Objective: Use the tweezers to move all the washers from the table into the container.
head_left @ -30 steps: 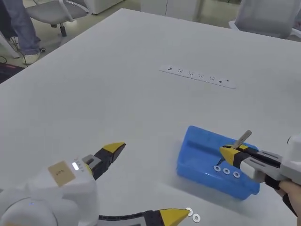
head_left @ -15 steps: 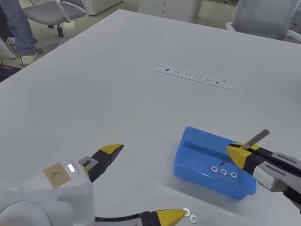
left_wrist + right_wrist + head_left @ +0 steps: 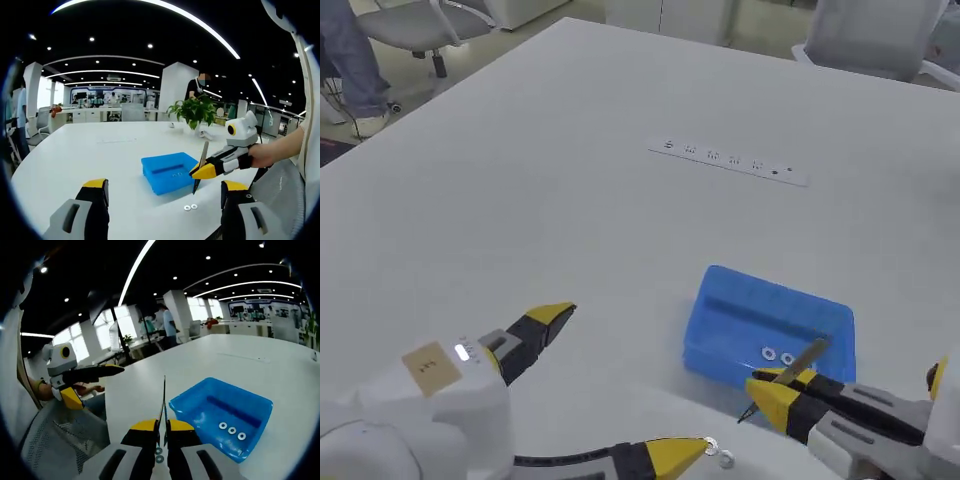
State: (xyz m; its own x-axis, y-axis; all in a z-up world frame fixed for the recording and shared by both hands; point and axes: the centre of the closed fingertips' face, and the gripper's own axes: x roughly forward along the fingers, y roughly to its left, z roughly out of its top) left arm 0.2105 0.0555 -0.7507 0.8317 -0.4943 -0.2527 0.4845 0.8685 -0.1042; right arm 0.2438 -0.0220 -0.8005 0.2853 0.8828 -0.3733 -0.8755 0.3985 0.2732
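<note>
A blue container [image 3: 760,305] sits on the white table [image 3: 570,170] with three washers [image 3: 232,430] lying in it. Two more washers [image 3: 718,453] lie on the table in front of it, also visible in the left gripper view as washers [image 3: 190,206]. My right gripper [image 3: 772,390] is shut on the metal tweezers [image 3: 807,355], at the container's near edge. The tweezers [image 3: 201,165] point down, their tip a little above and beside the two loose washers. My left gripper [image 3: 632,381] stands open near the table's front edge, one jaw tip close to those washers.
A flat strip of sockets [image 3: 728,161] is set into the table behind the container. Office chairs [image 3: 430,20] stand beyond the far edges. A potted plant [image 3: 192,112] and a standing person [image 3: 196,87] are at the table's far end.
My right gripper has drawn the tweezers back from over the container's inside to its near edge, toward the two loose washers. The left gripper has held its place.
</note>
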